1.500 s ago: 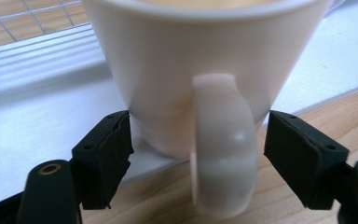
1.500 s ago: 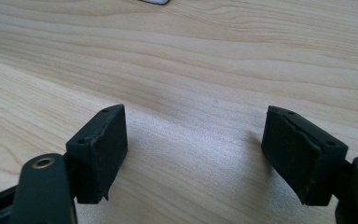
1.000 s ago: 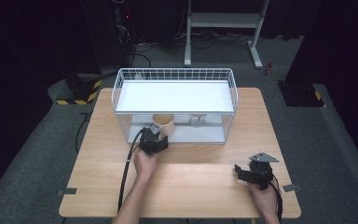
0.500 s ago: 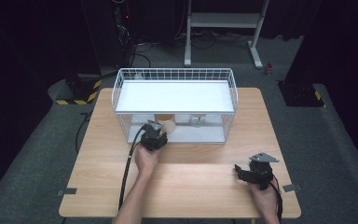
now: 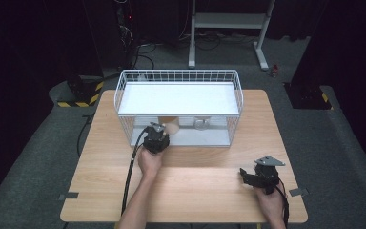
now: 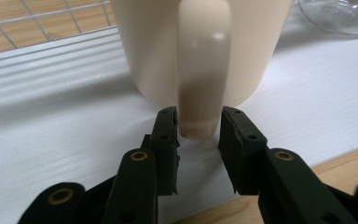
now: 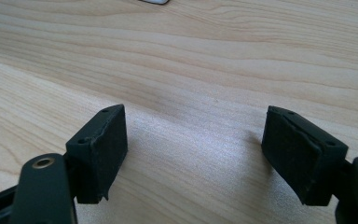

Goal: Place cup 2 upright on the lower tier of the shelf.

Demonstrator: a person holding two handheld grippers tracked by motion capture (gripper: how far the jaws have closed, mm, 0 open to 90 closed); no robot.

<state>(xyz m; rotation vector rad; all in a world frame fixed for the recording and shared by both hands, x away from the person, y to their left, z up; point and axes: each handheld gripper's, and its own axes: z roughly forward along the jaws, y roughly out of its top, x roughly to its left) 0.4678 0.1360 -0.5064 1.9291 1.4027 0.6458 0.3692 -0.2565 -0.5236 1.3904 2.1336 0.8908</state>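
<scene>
A cream mug (image 6: 200, 46) stands on the white lower shelf (image 6: 51, 140) of a wire rack (image 5: 178, 76), its handle turned toward me. My left gripper (image 6: 198, 135) is shut on the bottom of that handle, one jaw on each side. In the high view the left gripper (image 5: 159, 136) sits at the rack's front opening, with the mug (image 5: 170, 125) just inside under the upper shelf. My right gripper (image 5: 249, 179) rests low over the table's front right. In its own view the right gripper (image 7: 196, 154) is open with only bare wood between the jaws.
A clear glass (image 5: 201, 124) stands on the lower shelf to the right of the mug, also seen in the left gripper view (image 6: 340, 18). The rack's white upper shelf (image 5: 181, 98) covers the lower one. Wooden table (image 5: 195, 191) stretches between the two hands.
My left gripper has pushed slightly forward, taking the mug deeper under the rack's upper shelf. The right gripper has stayed where it was.
</scene>
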